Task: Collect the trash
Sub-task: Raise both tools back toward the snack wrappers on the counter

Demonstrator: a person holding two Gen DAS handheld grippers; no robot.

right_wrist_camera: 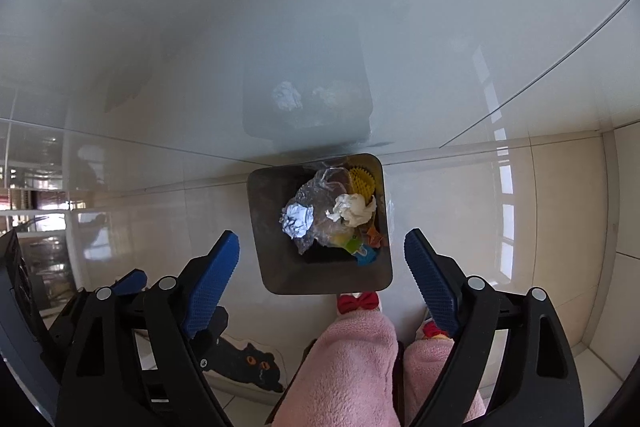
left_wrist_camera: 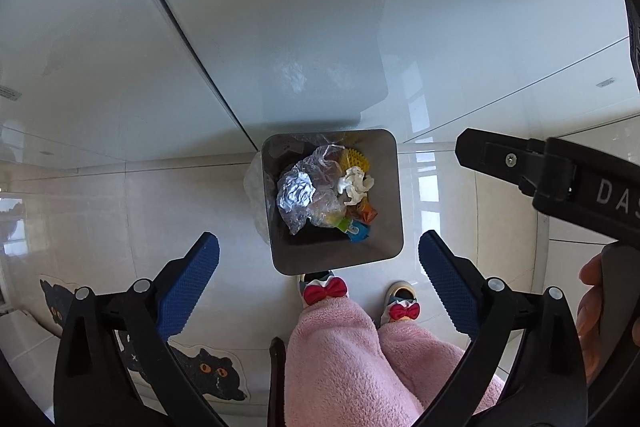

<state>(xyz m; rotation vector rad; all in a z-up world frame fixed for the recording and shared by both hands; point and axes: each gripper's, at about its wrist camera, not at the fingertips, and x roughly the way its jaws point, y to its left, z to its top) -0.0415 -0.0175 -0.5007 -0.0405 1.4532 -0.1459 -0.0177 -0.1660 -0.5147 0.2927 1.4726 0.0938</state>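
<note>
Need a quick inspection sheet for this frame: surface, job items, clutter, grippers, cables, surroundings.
Surface: glossy tile floor, white cabinet behind.
Job's things: bin open, holding foil ball, plastic wrap, tissue, colourful wrappers.
Clutter: nothing seen loose on the floor.
Grippers: left gripper and right gripper open, empty, above the bin.
Cables: nothing seen.
Surroundings: cat mat, pink-trousered legs, bow slippers.

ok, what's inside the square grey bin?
In the square grey bin: crumpled foil ball, clear plastic wrap, white tissue wad, yellow mesh, blue-green scraps. Anything beneath is covered.
</note>
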